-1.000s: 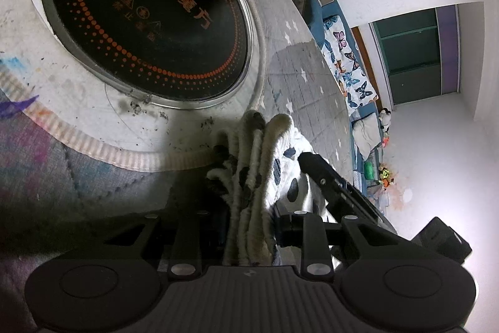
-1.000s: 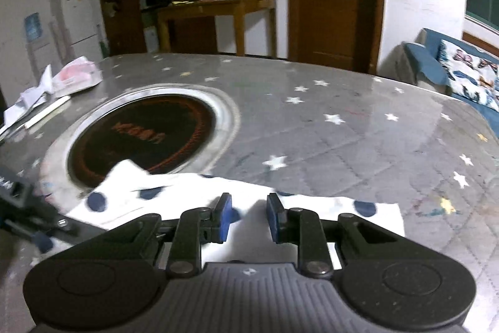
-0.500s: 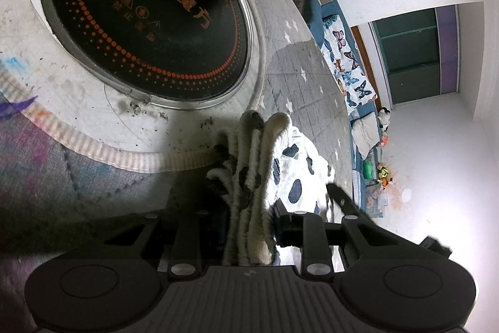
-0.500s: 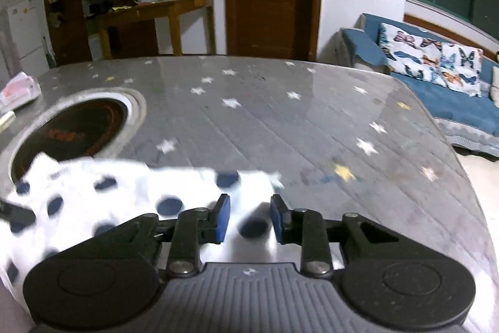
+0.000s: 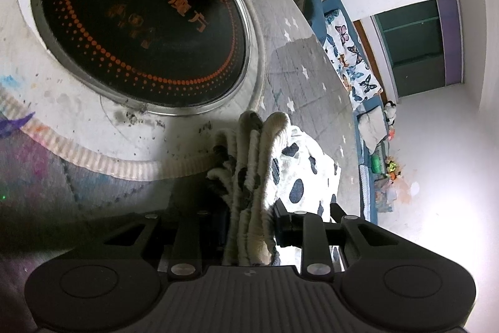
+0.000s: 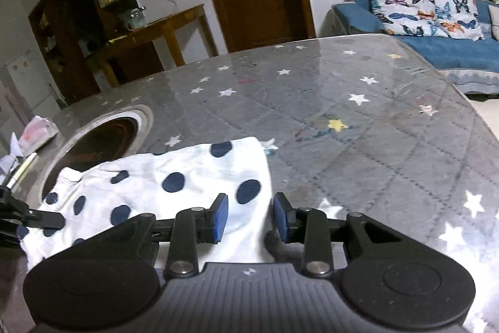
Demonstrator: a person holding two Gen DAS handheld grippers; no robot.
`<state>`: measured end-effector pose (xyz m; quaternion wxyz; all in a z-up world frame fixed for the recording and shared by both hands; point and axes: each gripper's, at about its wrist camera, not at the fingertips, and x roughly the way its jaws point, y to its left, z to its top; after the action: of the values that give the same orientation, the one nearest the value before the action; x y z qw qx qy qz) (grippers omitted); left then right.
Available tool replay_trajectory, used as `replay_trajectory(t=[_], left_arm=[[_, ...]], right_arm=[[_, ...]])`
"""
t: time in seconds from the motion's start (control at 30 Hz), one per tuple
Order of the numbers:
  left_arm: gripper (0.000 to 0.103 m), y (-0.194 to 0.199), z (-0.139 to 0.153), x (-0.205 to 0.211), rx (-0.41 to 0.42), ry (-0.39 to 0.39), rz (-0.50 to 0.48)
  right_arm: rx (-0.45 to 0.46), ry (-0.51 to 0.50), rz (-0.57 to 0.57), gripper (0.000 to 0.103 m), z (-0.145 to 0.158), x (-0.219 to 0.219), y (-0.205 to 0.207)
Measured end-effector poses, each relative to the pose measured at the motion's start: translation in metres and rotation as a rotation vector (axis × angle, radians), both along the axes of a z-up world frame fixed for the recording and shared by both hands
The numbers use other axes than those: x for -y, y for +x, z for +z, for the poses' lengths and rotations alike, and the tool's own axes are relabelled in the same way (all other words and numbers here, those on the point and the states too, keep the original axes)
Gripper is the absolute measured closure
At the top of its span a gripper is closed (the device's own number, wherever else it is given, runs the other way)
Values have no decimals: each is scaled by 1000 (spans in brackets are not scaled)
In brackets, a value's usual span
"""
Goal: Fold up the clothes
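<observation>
A white garment with dark blue dots (image 6: 174, 183) lies on the grey star-patterned table (image 6: 358, 145), its far end next to the round cooktop (image 6: 103, 139). My left gripper (image 5: 249, 220) is shut on the garment's bunched, ribbed edge (image 5: 249, 164), and the rest of the cloth (image 5: 296, 173) spreads out to the right. My right gripper (image 6: 251, 216) hangs over the garment's right edge. Its blue pads (image 6: 220, 217) stand apart and do not press on the cloth, which lies flat beneath the gap.
The black induction cooktop (image 5: 140, 21) is sunk into the table just beyond the left gripper. Papers and a pen (image 6: 34, 130) lie at the far left of the table. A blue sofa with butterfly cushions (image 6: 452, 52) stands past the table's right edge.
The right gripper has swung rightward along the cloth and its pads have parted a little. It has dropped out of the left wrist view. The left gripper and its bunch of cloth have not moved.
</observation>
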<state>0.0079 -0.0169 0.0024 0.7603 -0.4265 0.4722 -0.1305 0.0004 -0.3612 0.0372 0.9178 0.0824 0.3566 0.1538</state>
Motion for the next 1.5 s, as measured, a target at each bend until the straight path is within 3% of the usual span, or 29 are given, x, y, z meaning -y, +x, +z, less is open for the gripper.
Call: replay_trajectory(t=[0.1,0.2,0.6,0.9,1.23,1.43,1.5], left_arm=[[73,1,5,2,2,34,-6],[73,2,11,6,6,73,-19],[74,29,48,53,85,143,-130],[74,59,67,112,118,182,-221],[74,80,62,160,110,220,-289],[72,81,50,168,93,256,-318],[65,80,49,167,92,270,-320]], right_arm=[[1,5,1,92,0,-4,-2],[21,16,-12,96,4,-4,-10],[170,-23,-115,97,51,27,-37],[210,-79,-213,98,67,60,-31],[187,-149,-292,98,55,90,-20],[116,-172,-330,96,34,97,-8],[94,-177,-344,95,29,100,-4]])
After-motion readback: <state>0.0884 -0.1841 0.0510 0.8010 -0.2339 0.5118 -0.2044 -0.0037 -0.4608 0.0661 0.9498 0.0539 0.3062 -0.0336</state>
